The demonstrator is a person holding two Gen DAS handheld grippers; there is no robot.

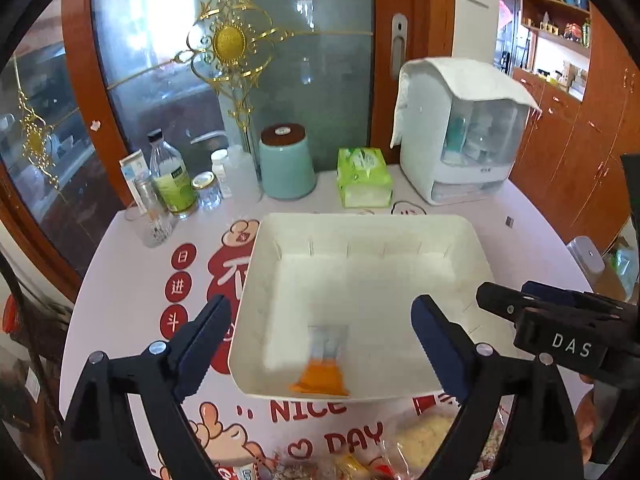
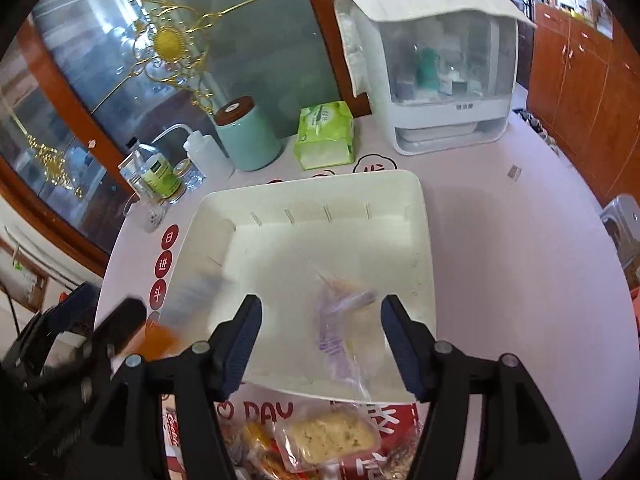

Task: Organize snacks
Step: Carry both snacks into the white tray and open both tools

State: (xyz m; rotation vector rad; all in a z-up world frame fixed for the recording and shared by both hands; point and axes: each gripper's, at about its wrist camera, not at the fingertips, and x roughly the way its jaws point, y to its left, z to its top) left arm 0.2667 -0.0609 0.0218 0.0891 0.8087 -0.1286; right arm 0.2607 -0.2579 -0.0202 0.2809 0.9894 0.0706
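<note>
Both grippers tilt down over the white bin [image 1: 256,280]: left gripper [image 1: 320,344] spread wide, right gripper [image 2: 320,344] released, snack packets blurred below them.

The white bin [image 1: 256,280] sits open-topped in the middle of the table [image 2: 500,240], its floor mostly bare apart from an orange packet [image 1: 320,376] and a clear packet [image 2: 344,320]. To the bin's right the table is bare. Behind it stand bottles [image 1: 168,176], a teal canister [image 1: 286,164], a tissue pack [image 1: 362,178] and a white cabinet [image 1: 460,132]. Snack packets [image 2: 332,436] crowd the near edge.
</note>
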